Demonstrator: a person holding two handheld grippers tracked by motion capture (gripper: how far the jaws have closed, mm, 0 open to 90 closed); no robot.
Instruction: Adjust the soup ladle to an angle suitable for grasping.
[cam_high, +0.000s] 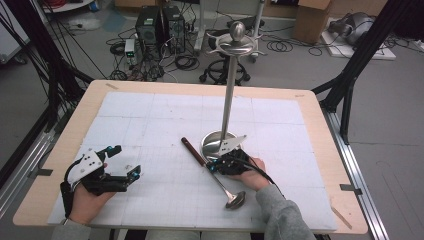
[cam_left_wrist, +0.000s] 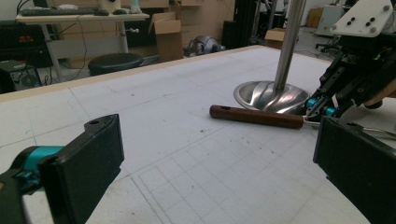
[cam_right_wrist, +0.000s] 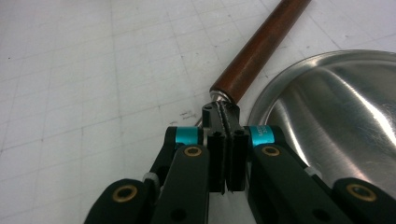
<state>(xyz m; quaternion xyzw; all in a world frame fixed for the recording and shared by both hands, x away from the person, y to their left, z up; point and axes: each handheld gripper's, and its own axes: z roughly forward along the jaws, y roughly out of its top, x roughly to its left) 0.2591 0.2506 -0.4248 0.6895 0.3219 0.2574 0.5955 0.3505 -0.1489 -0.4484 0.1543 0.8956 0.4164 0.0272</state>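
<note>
While the tall steel stand (cam_high: 227, 100) waits mid-table, the ladle (cam_high: 220, 180) lies just beside its base, the right gripper (cam_right_wrist: 224, 116) pinched shut on its shank, left gripper (cam_high: 120, 165) wide and idle; next, probably, lifting toward a hook.

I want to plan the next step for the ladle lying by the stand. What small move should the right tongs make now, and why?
Probably lift a little. The right tongs are closed on the ladle where its metal shaft meets the wooden handle, and the ladle lies flat on the table beside the stand's base. The left tongs are open and apart.
</note>
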